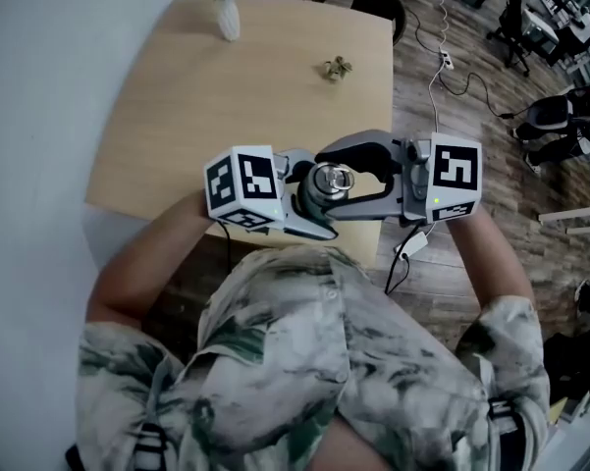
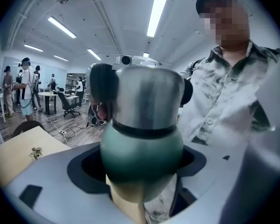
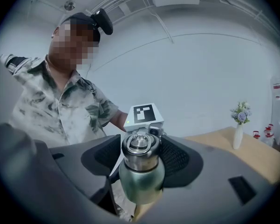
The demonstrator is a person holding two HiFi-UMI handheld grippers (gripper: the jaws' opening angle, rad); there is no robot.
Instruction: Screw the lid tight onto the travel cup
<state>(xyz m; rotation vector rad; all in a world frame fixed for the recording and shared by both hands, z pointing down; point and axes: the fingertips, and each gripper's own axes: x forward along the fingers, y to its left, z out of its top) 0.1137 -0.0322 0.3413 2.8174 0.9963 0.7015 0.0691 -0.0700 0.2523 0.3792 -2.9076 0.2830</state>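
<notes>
Two grippers met around the travel cup (image 1: 319,207) in the head view. It was held in the air close to the person's chest, over the near edge of the table (image 1: 177,116). The left gripper (image 1: 312,209) came in from the left on the green body. The right gripper (image 1: 336,177) reached in from the right, its jaws curving around the steel lid (image 1: 330,179) with a dark gap showing beside it.

In the left gripper view, the green body (image 2: 142,148) filled the space between the jaws with both pads pressed on it. This gripper (image 2: 140,164) seemed to carry the cup alone. The lid (image 2: 146,94) stood above, with the other gripper's dark pads (image 2: 102,90) just beside it.

In the right gripper view, the lid (image 3: 140,149) sat centred between jaws that stood wide. The pads (image 3: 177,155) lay just beside the steel and apparently were not squeezing it. The lid looked seated level on the cup, though how tight it was could not be read.

Doing the step well would likely mean closing the right gripper (image 3: 140,158) squarely on the lid's straight wall, not on its top ring. The turn should then go about the cup's own axis while the left clamp held firm. Smooth steel and a rounded body both invite slipping, so a firm squeeze before any twist seemed wise.
</notes>
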